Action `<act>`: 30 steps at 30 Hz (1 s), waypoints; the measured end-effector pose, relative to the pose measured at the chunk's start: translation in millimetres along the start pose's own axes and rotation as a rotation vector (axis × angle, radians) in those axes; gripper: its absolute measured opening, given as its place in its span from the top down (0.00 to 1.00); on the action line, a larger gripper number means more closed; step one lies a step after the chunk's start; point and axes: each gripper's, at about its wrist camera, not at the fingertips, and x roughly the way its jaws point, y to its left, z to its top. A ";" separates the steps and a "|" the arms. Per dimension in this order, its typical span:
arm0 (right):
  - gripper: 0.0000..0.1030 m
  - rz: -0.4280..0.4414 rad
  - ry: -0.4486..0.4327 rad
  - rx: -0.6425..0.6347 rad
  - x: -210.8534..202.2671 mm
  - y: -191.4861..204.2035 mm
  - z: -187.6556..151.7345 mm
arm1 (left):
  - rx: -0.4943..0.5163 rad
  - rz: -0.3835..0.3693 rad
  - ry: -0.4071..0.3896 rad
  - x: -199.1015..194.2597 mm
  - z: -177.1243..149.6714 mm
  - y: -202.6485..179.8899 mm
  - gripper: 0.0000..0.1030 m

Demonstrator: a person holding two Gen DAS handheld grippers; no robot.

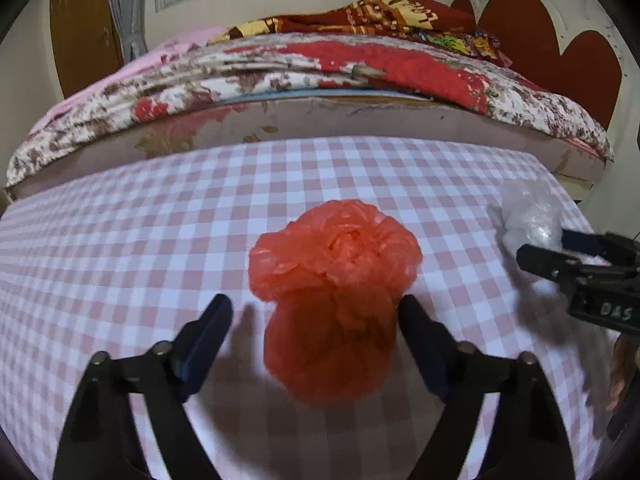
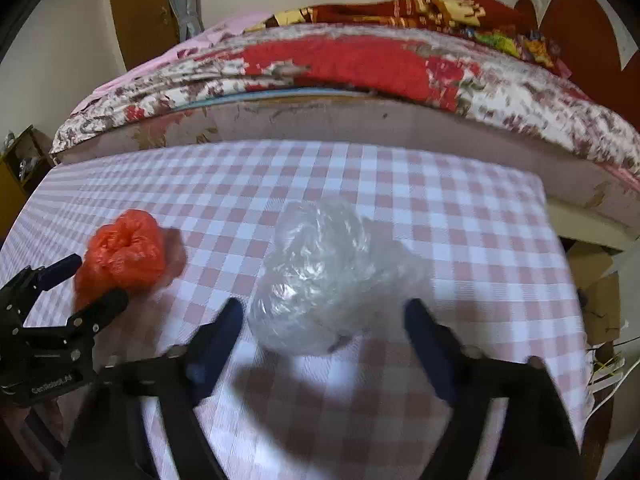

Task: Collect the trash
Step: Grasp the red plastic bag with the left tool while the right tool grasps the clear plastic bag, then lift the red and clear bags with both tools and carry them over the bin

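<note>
Left tongs (image 1: 316, 312) sit nearest, jaws apart around the red plastic bag (image 1: 334, 296). Its right finger looks to touch the bag's side, the left finger stands clear with a gap, so nothing is gripped yet. Bag is crumpled into a ball on the checkered table (image 1: 120, 240), roughly mid-table, in front of the bed (image 1: 280, 68). To grip well: centre the ball between both fingers, push a bit deeper so the pads meet the bulk and not loose film, then close.

Further right, the clear plastic bag (image 2: 324, 276) lies on the same table, well apart from the red one. Right tongs (image 2: 324, 316) straddle its near end, jaws apart, neither finger clearly pressing, so not gripping. Thin film will squash and slip; judge it needs a firm close low on the wad before lifting. 2 pieces, 1 per hand.
</note>
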 end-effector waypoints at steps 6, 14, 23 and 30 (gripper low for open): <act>0.57 0.009 -0.053 -0.004 -16.1 -1.4 -8.6 | 0.014 -0.084 0.003 -5.9 -8.5 -5.1 0.61; 0.57 -0.007 -0.130 -0.007 -80.2 -13.6 -51.1 | 0.054 -0.112 -0.120 -72.1 -39.4 -25.7 0.63; 0.57 -0.054 -0.187 0.012 -162.4 -34.2 -124.9 | 0.127 -0.169 -0.197 -138.1 -78.4 -75.2 0.63; 0.57 -0.089 -0.208 0.078 -208.9 -64.6 -170.5 | 0.158 -0.221 -0.218 -170.8 -106.3 -111.3 0.63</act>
